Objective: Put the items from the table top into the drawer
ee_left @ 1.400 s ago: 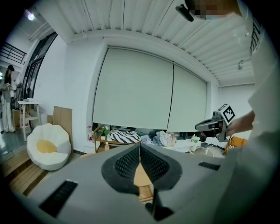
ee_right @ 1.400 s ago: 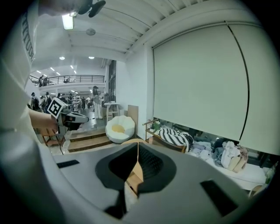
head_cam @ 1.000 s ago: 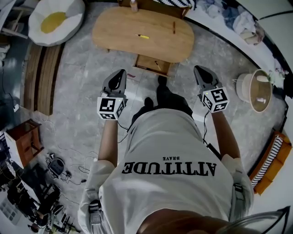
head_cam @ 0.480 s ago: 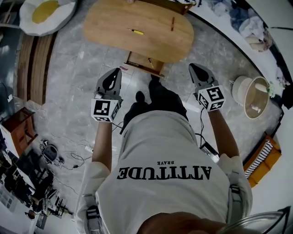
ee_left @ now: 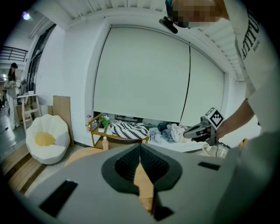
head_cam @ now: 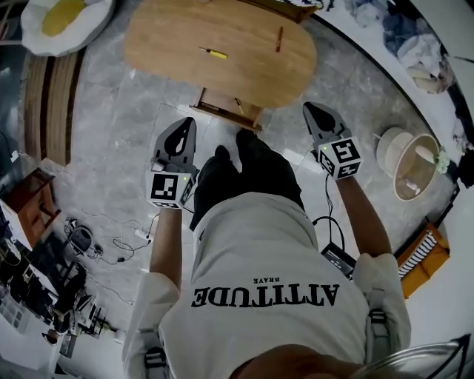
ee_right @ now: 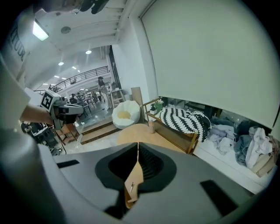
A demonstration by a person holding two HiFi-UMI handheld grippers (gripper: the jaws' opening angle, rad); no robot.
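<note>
An oval wooden table [head_cam: 237, 63] stands ahead of me. On it lie a yellow pen [head_cam: 212, 52] and a thin brown stick-like item [head_cam: 280, 38]. Under its near edge a wooden drawer [head_cam: 222, 111] stands pulled out, with a small item [head_cam: 238, 106] inside. My left gripper [head_cam: 183, 123] hangs shut and empty short of the drawer's left side. My right gripper [head_cam: 312, 110] is also shut and empty, to the drawer's right. In the left gripper view the jaws [ee_left: 140, 148] meet over the table [ee_left: 83, 154]. The right gripper's jaws [ee_right: 138, 148] meet the same way.
A white beanbag with a yellow centre [head_cam: 63, 18] and wooden steps [head_cam: 52, 104] lie left of the table. A round basket [head_cam: 411, 166] stands at the right. Cables [head_cam: 111, 244] and a small stool [head_cam: 33, 207] are on the floor at the left. A low shelf [ee_left: 127, 130] stands behind the table.
The person has stepped toward the table and both grippers have come forward and lower, now flanking the open drawer. Both stay shut.
</note>
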